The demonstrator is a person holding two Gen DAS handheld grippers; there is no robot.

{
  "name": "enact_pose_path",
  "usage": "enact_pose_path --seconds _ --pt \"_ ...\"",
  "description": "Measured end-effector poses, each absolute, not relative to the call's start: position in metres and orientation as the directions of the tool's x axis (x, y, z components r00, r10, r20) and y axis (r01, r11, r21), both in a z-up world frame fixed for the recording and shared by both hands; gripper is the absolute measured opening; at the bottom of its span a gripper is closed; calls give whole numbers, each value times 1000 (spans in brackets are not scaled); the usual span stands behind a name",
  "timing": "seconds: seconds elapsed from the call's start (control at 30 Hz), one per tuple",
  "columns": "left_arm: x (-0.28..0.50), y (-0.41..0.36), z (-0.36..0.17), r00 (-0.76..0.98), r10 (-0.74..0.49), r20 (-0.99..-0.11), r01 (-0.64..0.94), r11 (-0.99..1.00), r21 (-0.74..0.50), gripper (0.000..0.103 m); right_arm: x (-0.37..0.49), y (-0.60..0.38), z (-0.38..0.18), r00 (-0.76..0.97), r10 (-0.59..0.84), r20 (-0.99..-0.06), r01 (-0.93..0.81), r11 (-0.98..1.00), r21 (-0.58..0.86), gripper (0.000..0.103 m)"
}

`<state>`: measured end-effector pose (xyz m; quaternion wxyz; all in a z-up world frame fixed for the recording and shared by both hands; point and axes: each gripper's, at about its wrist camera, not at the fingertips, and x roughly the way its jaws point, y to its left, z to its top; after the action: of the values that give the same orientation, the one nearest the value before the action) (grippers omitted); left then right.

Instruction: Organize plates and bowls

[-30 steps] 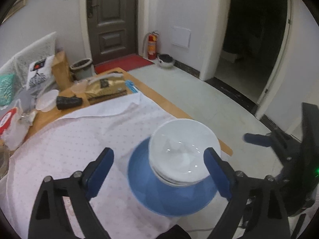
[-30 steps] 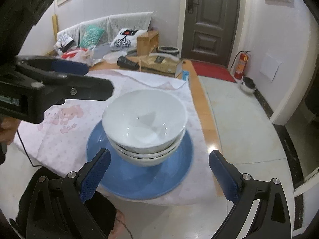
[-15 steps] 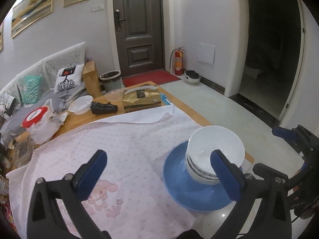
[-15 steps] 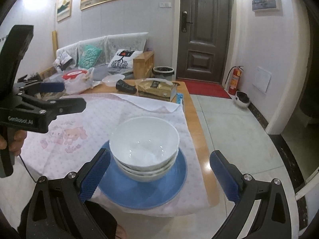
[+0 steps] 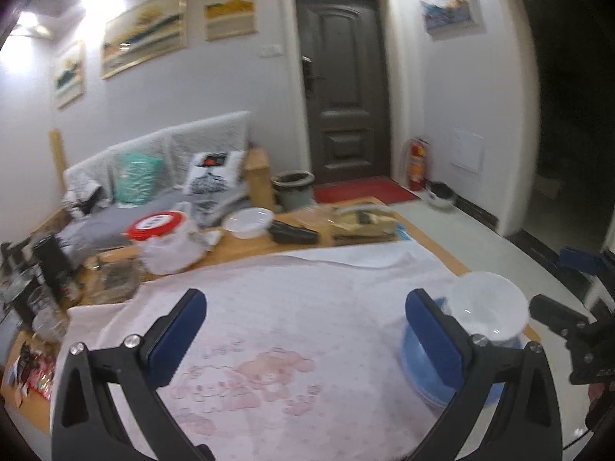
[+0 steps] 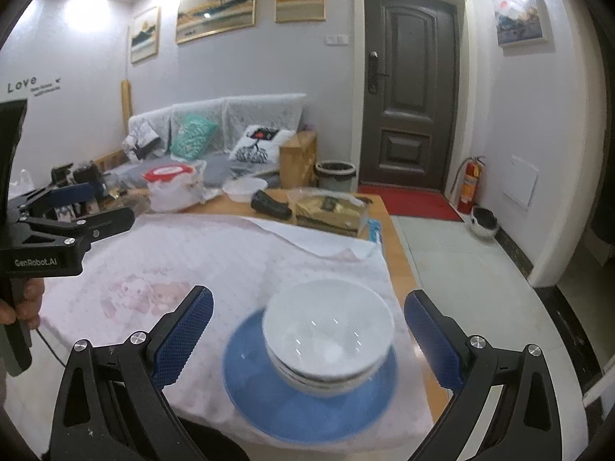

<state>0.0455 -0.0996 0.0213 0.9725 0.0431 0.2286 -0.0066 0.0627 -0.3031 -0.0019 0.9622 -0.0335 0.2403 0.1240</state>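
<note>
1. Motion blur softens the stacked white bowls; the left view hides part of the blue plate beneath them.
2. Left tongs and right tongs gape wide, empty, touching nothing.
3. The plate sits at the worktop's near edge.

A stack of glossy white ceramic bowls is nested upright on a round blue plate, which is laid flat on the cloth-covered bench, lower centre of the right wrist frame.
</note>
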Motion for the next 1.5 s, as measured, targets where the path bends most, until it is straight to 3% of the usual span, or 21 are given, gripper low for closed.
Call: enact_pose_path --seconds 0.4,1.5 --pt "31 -49 17 919 106 -379 -107 994 20 103 68 -271 12 887 278 -369 -305 952 -16 99" --pt "40 -30 10 924 122 -362 -128 992 9 103 80 -259 4 888 290 -356 -313 950 -7 99"
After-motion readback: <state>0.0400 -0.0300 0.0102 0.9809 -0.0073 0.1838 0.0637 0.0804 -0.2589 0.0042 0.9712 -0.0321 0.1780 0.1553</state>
